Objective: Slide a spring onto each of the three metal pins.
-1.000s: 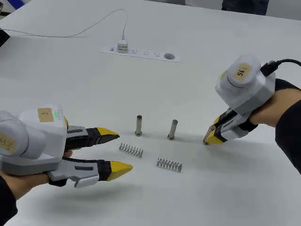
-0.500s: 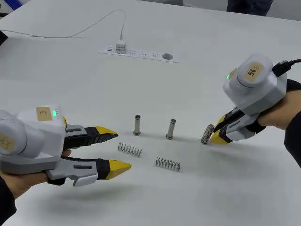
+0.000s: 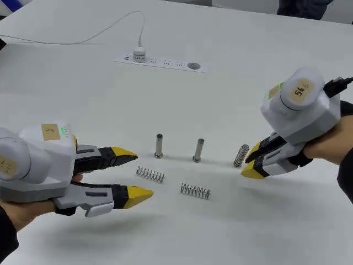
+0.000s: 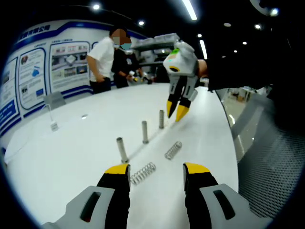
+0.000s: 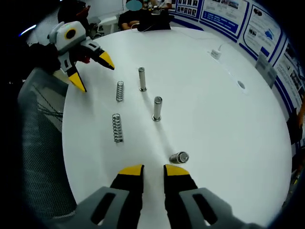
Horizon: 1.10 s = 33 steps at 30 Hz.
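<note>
left tool (image 4: 156,168) apart | right tool (image 5: 153,169) apart, empty | spring (image 3: 241,155) on third pin (image 5: 181,156) | loose springs (image 3: 151,175) (image 3: 195,191) lying flat

Right-hand pin (image 5: 182,156): shaft concealed by spring (image 3: 241,155). Left gripper (image 3: 144,175): housing cut off at head view's left edge. Wall posters (image 4: 66,59): lettering too small to read.

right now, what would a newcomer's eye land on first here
The yellow-tipped grippers stand out: the left gripper open wide at the near left, the right gripper beside a spring standing on the third pin. Between them stand two bare pins, with two loose springs lying flat before them.
</note>
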Each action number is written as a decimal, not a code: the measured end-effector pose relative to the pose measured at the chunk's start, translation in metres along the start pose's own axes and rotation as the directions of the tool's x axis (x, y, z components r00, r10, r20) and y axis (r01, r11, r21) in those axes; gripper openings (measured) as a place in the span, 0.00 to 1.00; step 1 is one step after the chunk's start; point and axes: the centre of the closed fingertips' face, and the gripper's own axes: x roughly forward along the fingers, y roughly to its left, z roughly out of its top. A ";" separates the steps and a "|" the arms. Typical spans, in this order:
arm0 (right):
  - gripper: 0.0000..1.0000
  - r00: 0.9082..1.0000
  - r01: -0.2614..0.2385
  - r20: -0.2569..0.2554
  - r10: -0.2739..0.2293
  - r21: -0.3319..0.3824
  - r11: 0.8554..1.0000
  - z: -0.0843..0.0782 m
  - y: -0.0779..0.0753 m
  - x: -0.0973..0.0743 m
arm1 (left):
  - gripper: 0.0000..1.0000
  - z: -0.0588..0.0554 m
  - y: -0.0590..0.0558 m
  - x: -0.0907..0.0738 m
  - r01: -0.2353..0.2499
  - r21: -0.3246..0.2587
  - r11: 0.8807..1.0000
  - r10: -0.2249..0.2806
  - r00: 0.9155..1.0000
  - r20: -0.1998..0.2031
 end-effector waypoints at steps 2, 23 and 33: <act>0.17 1.000 -0.007 0.003 0.007 -0.008 1.000 0.003 0.005 0.001 | 0.45 0.000 0.000 0.000 0.000 0.001 1.000 0.000 1.000 0.000; 0.17 0.996 -0.088 0.001 0.089 -0.112 0.990 0.030 0.042 0.025 | 0.45 0.004 -0.002 0.002 0.010 0.012 1.000 -0.010 1.000 0.002; 0.17 0.993 -0.118 -0.028 0.115 -0.138 0.983 0.031 0.052 0.040 | 0.45 0.005 -0.005 0.004 0.017 0.016 1.000 -0.017 1.000 0.001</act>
